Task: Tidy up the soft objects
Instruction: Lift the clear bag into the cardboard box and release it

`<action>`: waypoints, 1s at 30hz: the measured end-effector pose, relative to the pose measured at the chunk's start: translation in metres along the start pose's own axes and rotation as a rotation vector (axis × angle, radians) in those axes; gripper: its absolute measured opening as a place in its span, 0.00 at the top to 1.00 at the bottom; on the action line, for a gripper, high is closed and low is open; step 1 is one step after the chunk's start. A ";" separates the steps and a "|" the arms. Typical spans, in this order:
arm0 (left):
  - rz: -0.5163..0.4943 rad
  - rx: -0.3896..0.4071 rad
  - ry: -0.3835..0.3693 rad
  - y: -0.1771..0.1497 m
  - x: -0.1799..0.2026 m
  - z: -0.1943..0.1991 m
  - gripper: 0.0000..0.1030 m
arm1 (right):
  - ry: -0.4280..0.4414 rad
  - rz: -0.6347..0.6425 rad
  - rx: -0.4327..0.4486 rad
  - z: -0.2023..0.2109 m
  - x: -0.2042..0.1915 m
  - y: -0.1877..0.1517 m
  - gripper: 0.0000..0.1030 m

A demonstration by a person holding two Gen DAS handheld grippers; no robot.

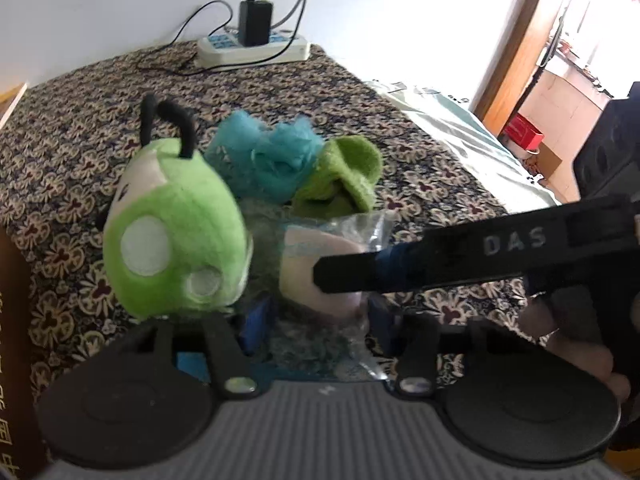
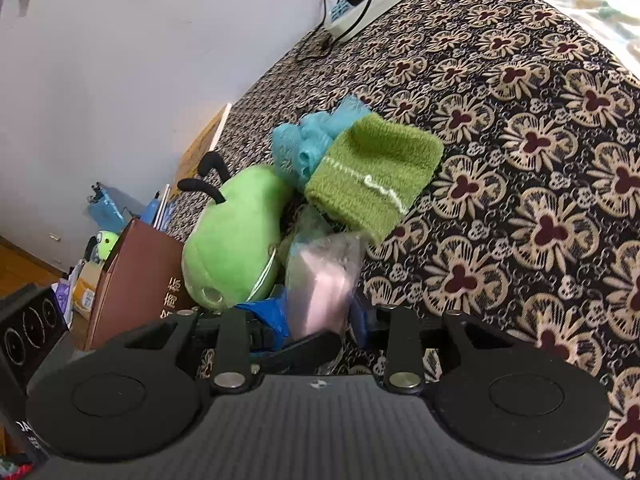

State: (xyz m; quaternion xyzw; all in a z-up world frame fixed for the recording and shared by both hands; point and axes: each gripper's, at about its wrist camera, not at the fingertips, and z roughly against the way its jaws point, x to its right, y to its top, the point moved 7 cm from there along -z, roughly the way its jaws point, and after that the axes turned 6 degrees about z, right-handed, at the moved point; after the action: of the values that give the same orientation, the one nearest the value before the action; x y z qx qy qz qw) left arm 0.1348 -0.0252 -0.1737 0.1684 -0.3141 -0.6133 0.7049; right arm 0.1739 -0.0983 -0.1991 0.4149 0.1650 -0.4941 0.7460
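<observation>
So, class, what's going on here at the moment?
A person works two handheld grippers over a patterned cloth. The left gripper and the right gripper both straddle a pink soft item in a clear bag; the right looks clamped on it. A green plush, blue mesh and a green knit piece lie bunched just behind.

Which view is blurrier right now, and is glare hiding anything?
Left wrist: the plush and bagged pink item are smeared by motion blur, and the doorway at upper right is blown out. Right wrist: sharper, with the green cloth crisp; only the top right corner is washed out.
</observation>
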 end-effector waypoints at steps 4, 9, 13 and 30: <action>0.000 0.011 -0.012 -0.002 0.004 0.006 0.64 | 0.017 -0.009 0.017 0.006 -0.001 -0.006 0.92; 0.020 0.024 -0.066 -0.005 0.010 0.025 0.65 | 0.030 0.004 0.044 0.026 -0.007 -0.009 0.96; 0.003 0.063 -0.119 -0.005 0.024 0.051 0.66 | 0.039 0.006 0.080 0.052 -0.019 -0.008 0.96; 0.020 0.399 -0.066 0.011 -0.048 0.233 0.67 | 0.252 0.307 0.223 0.060 -0.188 0.016 0.96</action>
State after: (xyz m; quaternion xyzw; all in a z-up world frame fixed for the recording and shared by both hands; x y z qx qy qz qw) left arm -0.0108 0.0576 -0.0043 0.2816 -0.4540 -0.5370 0.6528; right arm 0.0917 -0.0294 -0.0327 0.5733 0.1361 -0.3345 0.7355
